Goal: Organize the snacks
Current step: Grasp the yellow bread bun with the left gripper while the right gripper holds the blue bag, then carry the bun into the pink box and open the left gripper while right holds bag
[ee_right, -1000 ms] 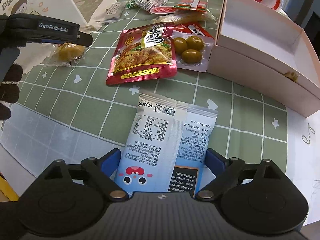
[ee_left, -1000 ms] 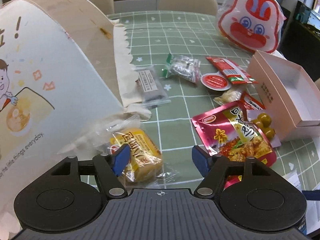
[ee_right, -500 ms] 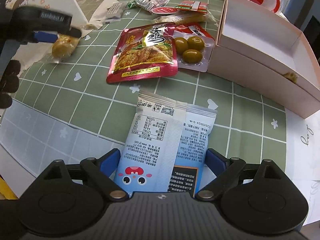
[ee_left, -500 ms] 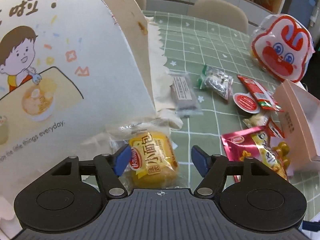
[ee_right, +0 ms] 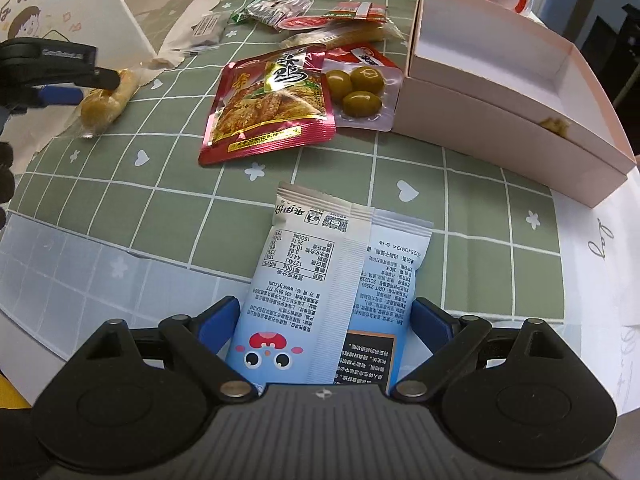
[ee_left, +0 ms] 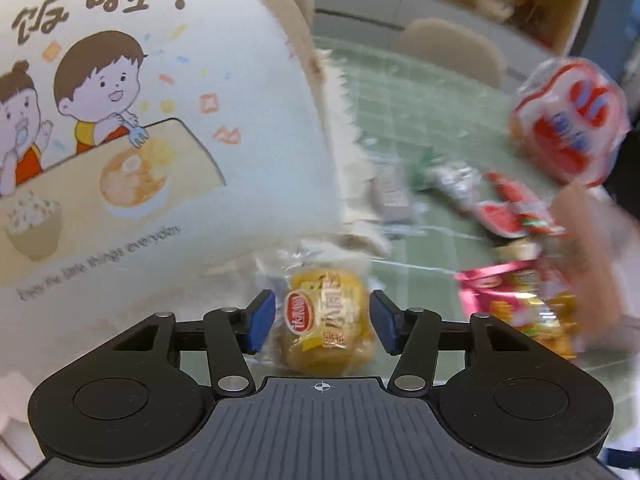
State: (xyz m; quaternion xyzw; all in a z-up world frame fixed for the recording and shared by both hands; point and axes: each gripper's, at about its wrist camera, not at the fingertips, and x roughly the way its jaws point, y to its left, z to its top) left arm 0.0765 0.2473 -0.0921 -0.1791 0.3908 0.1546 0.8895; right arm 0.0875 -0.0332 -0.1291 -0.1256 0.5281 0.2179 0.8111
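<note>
A yellow bread packet [ee_left: 326,320] in clear wrap lies on the green checked tablecloth [ee_right: 120,216] beside the cartoon-printed paper bag [ee_left: 140,120]. My left gripper [ee_left: 322,320] straddles the packet with its jaws closing; a thin gap shows at each blue pad. In the right wrist view the left gripper [ee_right: 96,86] is over the bread packet [ee_right: 106,100] at the far left. My right gripper [ee_right: 326,320] has a blue and white snack packet [ee_right: 320,264] between its pads, which touch both side edges.
A red pouch [ee_right: 272,100] and an olive pack [ee_right: 360,88] lie mid-table, with several small packets behind them. An open pink box [ee_right: 480,120] stands on the right, and a red rabbit-shaped bag [ee_left: 568,120] is beyond it. The person's dark-gloved hand shows at the left edge.
The left gripper has slid over the bread packet, which now sits centred between its jaws, and the jaws have narrowed. The right gripper and its blue packet have stayed put.
</note>
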